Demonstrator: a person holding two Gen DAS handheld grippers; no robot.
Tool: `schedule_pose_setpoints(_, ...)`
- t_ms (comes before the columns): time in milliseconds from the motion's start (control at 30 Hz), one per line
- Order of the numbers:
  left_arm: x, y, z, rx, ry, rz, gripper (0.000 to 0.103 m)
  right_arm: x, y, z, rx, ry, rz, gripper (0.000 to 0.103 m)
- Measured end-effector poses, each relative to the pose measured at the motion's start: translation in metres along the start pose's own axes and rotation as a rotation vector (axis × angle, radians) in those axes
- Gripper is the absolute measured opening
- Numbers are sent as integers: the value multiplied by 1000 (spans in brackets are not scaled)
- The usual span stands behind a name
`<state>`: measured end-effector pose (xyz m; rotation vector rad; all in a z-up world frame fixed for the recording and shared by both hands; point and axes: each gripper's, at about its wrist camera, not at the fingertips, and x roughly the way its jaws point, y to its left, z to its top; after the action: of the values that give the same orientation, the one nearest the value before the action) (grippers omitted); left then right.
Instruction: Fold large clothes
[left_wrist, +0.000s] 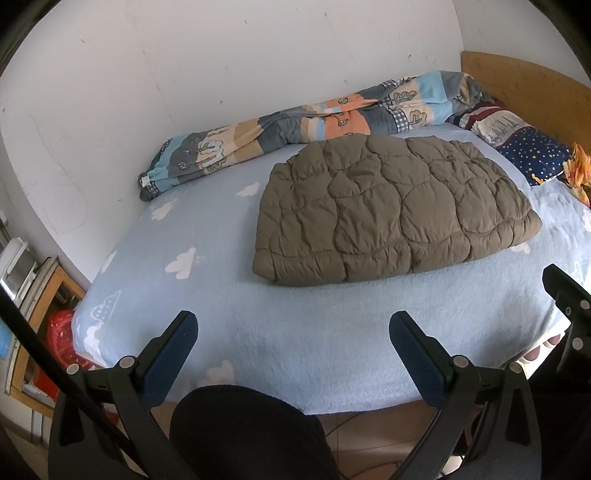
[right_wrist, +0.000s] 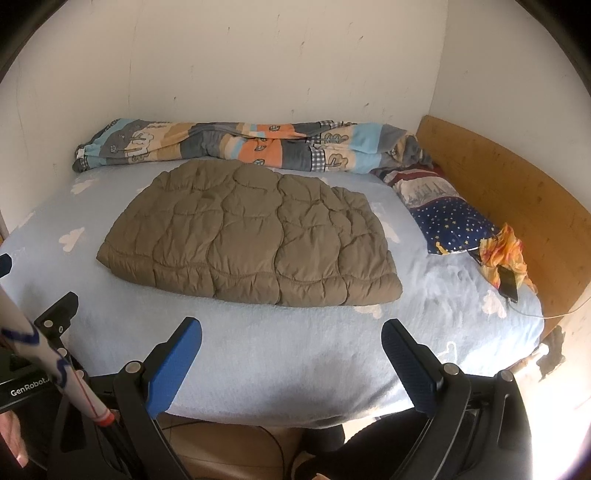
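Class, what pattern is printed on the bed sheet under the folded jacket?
White clouds on light blue sheet; clearest in the left wrist view.

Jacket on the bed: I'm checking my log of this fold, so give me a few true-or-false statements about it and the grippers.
1. The jacket lies folded on the bed. True.
2. The left gripper is shut on the jacket. False: it is open, clear of it.
3. The right gripper is open and empty. True.
4. The jacket rests on the pillow. False: they are apart.
5. A patterned quilt lies along the wall. True.
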<state>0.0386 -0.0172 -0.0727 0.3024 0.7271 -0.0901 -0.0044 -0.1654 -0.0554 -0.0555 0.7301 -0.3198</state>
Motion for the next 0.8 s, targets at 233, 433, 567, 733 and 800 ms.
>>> schedule_pose_setpoints(233,1,0,-1,-1,1,-2,103,4,0,-2,-8,14,5,100)
schedule_pose_setpoints(433,1,0,-1,-1,1,-2,103,5,0,-3,-9,17,5,100)
schedule_pose_setpoints(567,1,0,-1,-1,3,-2,103,7,-1,-4,-10,21,9,100)
schedule_pose_setpoints(733,2,-1,-5,4,2,-1,103,8,0,-7,-11,27,10,100)
schedule_pose_setpoints(800,2,-1,-5,2,2,-1,103,8,0,-7,-10,28,10,100)
